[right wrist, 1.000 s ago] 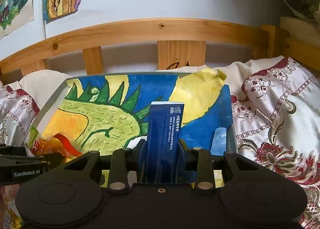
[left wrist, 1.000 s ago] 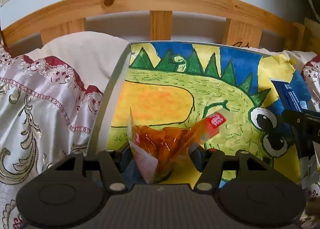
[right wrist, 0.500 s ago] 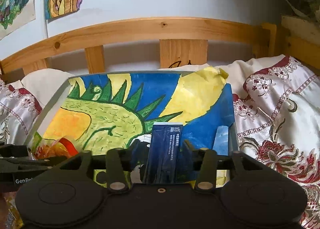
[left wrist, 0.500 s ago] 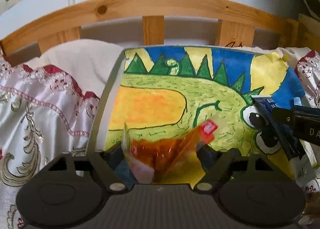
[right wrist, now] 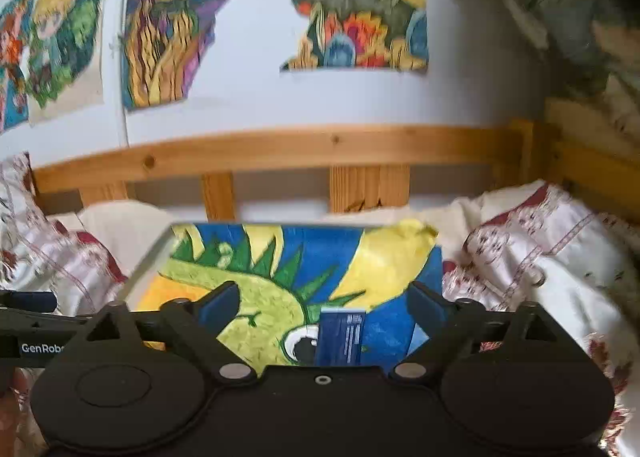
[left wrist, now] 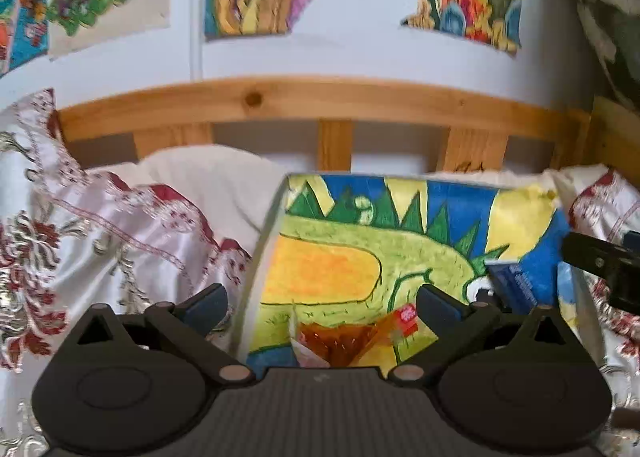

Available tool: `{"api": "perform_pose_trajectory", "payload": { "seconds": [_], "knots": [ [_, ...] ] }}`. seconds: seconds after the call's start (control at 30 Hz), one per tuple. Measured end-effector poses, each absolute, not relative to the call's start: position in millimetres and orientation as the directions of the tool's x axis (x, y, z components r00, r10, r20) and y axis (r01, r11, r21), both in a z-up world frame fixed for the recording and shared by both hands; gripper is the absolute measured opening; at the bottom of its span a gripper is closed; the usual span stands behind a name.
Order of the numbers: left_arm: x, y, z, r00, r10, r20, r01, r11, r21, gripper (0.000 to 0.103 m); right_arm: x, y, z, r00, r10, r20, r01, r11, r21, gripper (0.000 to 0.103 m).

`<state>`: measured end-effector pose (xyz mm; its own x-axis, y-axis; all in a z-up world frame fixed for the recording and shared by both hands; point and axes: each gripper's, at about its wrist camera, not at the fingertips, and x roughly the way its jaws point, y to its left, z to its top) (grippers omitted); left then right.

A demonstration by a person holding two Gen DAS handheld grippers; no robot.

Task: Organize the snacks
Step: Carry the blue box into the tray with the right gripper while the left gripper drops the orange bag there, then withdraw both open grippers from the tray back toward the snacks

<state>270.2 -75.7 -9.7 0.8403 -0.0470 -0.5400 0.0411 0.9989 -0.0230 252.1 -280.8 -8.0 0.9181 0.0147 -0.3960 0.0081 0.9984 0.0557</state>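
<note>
An orange see-through snack packet (left wrist: 344,341) with a red label lies on the painted dinosaur tray (left wrist: 320,269), loose below my left gripper (left wrist: 322,303). That gripper's jaws are opening wide and touch nothing. A dark blue snack packet (right wrist: 342,335) lies on the same tray (right wrist: 384,253) near the dinosaur's eye, also seen as the blue packet (left wrist: 516,285) in the left wrist view. My right gripper (right wrist: 322,301) hovers above it, its jaws opening, clear of the packet. The right gripper's side (left wrist: 600,261) shows at the left view's right edge.
The tray rests on a bed with embroidered white and red satin bedding (left wrist: 100,225) on both sides. A wooden headboard (left wrist: 320,101) runs behind, with colourful drawings (right wrist: 352,5) on the white wall above. The left gripper's body (right wrist: 36,337) is at the right view's left edge.
Both grippers have let go of their packets, opened wide and lifted back from the tray. The orange and blue packets now lie on it, lower in view, and more wall shows.
</note>
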Motion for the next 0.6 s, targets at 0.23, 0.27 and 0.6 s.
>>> {"api": "perform_pose_trajectory", "payload": {
  "seconds": [0.23, 0.27, 0.6],
  "knots": [
    [235, -65, 13, 0.871, -0.043, -0.49, 0.022, 0.999, -0.048, 0.102, 209, -279, 16, 0.949, 0.013, -0.315, -0.003, 1.0, 0.03, 0.102],
    [229, -64, 16, 0.873, -0.041, -0.486, 0.022, 0.999, -0.045, 0.102, 202, -278, 19, 0.952, 0.015, -0.307, -0.006, 1.0, 0.028, 0.102],
    [171, -53, 38, 0.895, -0.009, -0.447, -0.005, 1.0, -0.031, 0.102, 143, -275, 32, 0.961, 0.033, -0.274, -0.025, 0.999, 0.034, 0.102]
  ]
}}
